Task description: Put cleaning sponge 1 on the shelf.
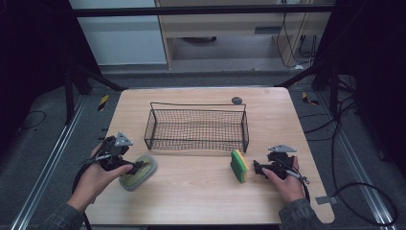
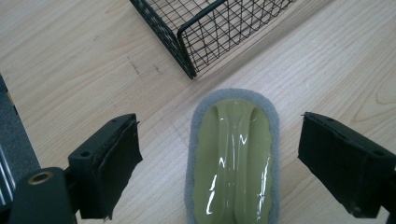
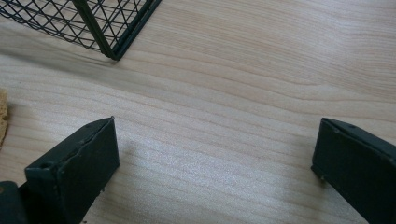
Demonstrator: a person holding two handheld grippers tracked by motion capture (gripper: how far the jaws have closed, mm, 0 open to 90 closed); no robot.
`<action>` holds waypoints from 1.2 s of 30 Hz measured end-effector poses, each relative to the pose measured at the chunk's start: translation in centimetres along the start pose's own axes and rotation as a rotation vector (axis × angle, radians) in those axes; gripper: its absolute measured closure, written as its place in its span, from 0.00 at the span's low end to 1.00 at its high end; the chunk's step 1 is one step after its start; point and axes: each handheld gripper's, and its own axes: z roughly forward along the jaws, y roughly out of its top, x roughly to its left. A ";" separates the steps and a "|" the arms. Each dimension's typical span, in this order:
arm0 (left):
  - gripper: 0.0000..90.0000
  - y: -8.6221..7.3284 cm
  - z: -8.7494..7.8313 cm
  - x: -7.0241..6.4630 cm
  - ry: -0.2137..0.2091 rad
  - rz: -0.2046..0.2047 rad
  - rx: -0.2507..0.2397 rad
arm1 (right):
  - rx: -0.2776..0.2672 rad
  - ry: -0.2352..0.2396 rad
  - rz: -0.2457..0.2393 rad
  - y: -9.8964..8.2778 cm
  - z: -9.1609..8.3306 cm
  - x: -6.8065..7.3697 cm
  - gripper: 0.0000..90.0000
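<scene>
A pale green scrubbing pad with a grey felt rim (image 1: 133, 180) (image 2: 233, 154) lies flat on the wooden table at the left. My left gripper (image 1: 138, 167) (image 2: 224, 163) is over it with a jaw on each side, open and clear of the pad's edges. A green and yellow sponge (image 1: 238, 166) stands on its edge at the right; a sliver of the sponge (image 3: 2, 116) shows in the right gripper view. My right gripper (image 1: 256, 168) (image 3: 215, 154) sits just right of the sponge, open, with bare table between its jaws.
A black wire basket (image 1: 198, 104) (image 2: 210, 28) (image 3: 93, 18) stands in the middle of the table behind both items, with nothing in it. A small dark round object (image 1: 236, 100) lies behind the basket. Cables trail off the right side.
</scene>
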 end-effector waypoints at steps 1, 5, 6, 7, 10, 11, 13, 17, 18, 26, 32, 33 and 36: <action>0.14 0.1 0.1 0.0 -0.007 0.010 0.024 | 0.000 0.001 -0.005 0.0 0.0 0.0 0.01; 0.18 0.2 0.4 0.0 -0.037 0.019 0.050 | 0.002 0.004 -0.008 0.0 0.0 -0.1 0.01; 0.18 0.2 0.6 -0.1 -0.044 0.024 0.062 | 0.002 0.004 -0.007 0.0 0.0 -0.1 0.01; 0.18 0.2 0.7 -0.2 -0.043 0.039 0.083 | 0.004 0.004 -0.006 0.0 0.0 -0.1 0.01; 0.20 0.0 1.4 -0.1 -0.056 0.048 0.115 | 0.004 0.004 -0.008 0.0 0.0 -0.1 0.01; 0.22 0.0 1.7 -0.1 -0.067 0.044 0.129 | 0.005 0.003 -0.010 0.0 -0.1 -0.1 0.01; 0.26 0.0 2.3 -0.1 -0.088 0.051 0.156 | 0.004 0.004 -0.010 0.0 -0.1 -0.1 0.01; 0.37 0.0 3.0 -0.2 -0.104 0.061 0.181 | 0.006 0.008 -0.015 -0.1 -0.1 -0.1 0.01; 0.37 0.0 3.2 -0.1 -0.108 0.066 0.191 | 0.006 0.008 -0.015 -0.1 -0.1 -0.1 0.01; 0.52 0.0 3.9 0.4 -0.140 0.063 0.245 | 0.008 0.013 -0.017 -0.1 -0.2 -0.1 0.01; 0.63 0.2 4.4 0.5 -0.162 0.048 0.244 | 0.009 0.016 -0.016 -0.1 -0.2 -0.1 0.01; 0.64 0.2 4.5 0.5 -0.158 0.046 0.246 | 0.011 0.015 -0.019 -0.1 -0.2 -0.1 0.01; 0.66 0.2 4.6 0.7 -0.165 0.042 0.256 | 0.011 0.015 -0.019 -0.1 -0.2 -0.1 0.01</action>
